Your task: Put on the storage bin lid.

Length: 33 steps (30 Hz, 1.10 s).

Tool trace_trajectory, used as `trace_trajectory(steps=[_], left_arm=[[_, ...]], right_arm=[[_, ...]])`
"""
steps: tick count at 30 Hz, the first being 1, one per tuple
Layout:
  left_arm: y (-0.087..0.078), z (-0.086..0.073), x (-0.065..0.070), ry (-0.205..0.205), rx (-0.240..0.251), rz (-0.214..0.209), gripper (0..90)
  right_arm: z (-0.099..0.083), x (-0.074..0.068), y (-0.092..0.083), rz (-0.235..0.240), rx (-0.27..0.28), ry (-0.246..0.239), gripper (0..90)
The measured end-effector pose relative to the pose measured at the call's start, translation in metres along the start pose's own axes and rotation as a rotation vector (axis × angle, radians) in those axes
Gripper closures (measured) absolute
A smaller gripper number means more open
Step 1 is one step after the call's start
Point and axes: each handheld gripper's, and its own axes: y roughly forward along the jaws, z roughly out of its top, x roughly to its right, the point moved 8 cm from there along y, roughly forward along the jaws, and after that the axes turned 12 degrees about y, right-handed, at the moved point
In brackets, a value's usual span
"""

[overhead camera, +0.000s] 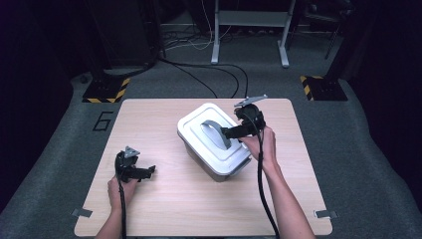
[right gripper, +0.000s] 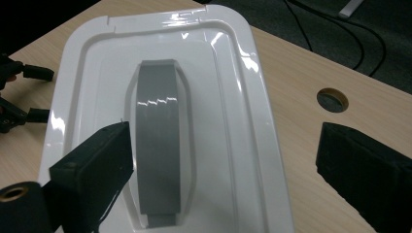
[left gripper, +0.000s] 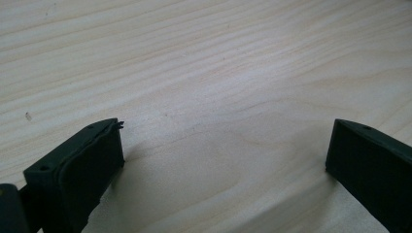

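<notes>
Right claw (right gripper: 223, 160), jaws spread and grasping nothing, poised above the lid (right gripper: 87, 73) of the white box (overhead camera: 215, 139), the grey handle (right gripper: 156, 145) just beyond its left jaw. Centring both jaws astride the handle before clenching would likely avoid slip. Left claw (left gripper: 223, 160), released, rests low over bare worktop (left gripper: 204, 63).

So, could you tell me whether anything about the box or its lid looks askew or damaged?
Nothing stands out. The white lid sits flush on the box, its grey handle lying flat and intact. The box stands at an angle to the table edges, but nothing is spilled.
</notes>
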Motion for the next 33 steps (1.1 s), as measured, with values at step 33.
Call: trace_trajectory(steps=[33], left_arm=[[0.0, 0.0, 0.0, 0.001, -0.003, 0.002, 0.0]], right_arm=[[-0.091, 0.098, -0.052, -0.115, 0.024, 0.121, 0.0]])
